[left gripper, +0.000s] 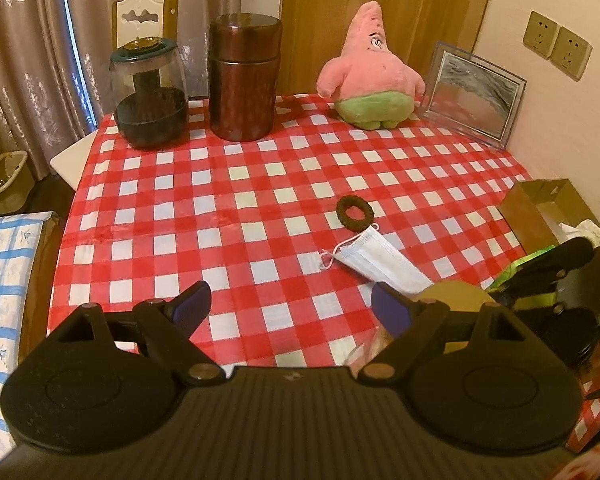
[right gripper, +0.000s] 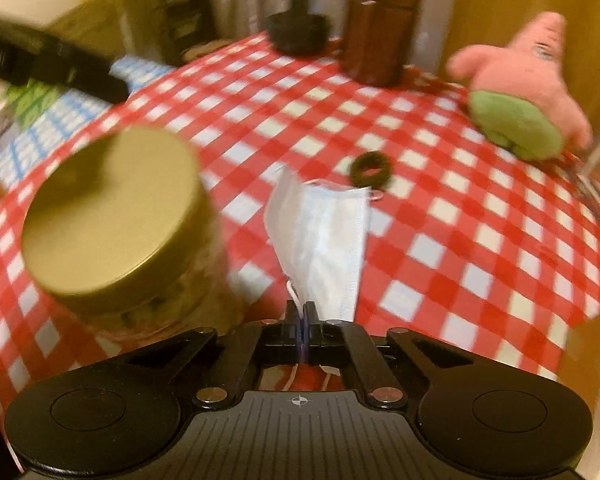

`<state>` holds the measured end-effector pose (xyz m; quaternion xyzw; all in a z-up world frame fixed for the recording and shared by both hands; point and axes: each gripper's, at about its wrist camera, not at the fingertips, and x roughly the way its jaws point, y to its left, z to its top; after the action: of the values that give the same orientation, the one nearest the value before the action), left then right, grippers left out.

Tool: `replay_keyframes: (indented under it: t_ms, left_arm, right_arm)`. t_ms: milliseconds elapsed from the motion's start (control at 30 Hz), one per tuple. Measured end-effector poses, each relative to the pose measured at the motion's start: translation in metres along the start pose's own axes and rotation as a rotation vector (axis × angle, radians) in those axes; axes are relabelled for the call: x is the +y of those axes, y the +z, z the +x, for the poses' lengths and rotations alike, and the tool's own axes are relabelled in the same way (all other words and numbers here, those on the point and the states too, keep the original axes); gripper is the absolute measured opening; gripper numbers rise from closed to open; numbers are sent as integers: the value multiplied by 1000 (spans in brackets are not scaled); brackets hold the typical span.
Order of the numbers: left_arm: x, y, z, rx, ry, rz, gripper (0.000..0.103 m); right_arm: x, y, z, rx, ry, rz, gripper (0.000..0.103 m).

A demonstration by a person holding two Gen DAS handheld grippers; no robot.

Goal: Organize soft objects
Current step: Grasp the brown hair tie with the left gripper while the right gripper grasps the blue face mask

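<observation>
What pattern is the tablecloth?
Red and white checks on the tablecloth, clearest in the left wrist view.

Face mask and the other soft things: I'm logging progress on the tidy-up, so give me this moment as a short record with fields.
surface: checked tablecloth
mask: near end pinched in the shut right hand-held gripper
left hand-held gripper: open, holding nothing
hair tie: flat on the cloth, just beyond the mask
plush: upright at the far edge
box: open, at the right edge
gold-lidded jar: beside the mask
</observation>
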<state>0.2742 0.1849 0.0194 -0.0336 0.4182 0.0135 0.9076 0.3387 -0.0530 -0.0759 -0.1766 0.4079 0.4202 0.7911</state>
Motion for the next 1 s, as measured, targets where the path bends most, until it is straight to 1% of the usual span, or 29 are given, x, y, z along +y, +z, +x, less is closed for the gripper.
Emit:
replay_keyframes:
  t_ms: [167,300,367,500,600,733,900,933,1000]
  left_arm:
    - [-5,15,8,2,-12,26,85]
    - [-12,30,22,6,-32,47,85]
    - [-15,38,32,11,-48,49,85]
    - [-22,49,56,31,-80,50,85]
    - [-31,56,79,51,-96,81,83]
    - [-39,62,111,80,-114,104,78]
    - [-50,68,146,108,-140,134,78]
    - [-52,69,152,114,-142,144,78]
    - [-56,70,164,121,-138,166,78]
  right_arm:
    - [-23,5,-30,-75,-66,81,1]
    - [-45,11,-50,-133,-125,140,1]
    - [-58,13,-57,-146,-142,195,1]
    - [-82,11,-60,-139,-137,297,1]
    - [-94,11,-58,-132,-155,309,1]
    - [-109,6,-53,-131,-148,343,1]
    - [-130,2,-41,-111,-137,410,2]
    - [-132,2,-40,-108,-141,411,5]
    - [-135,2,-39,-108,-153,402,27]
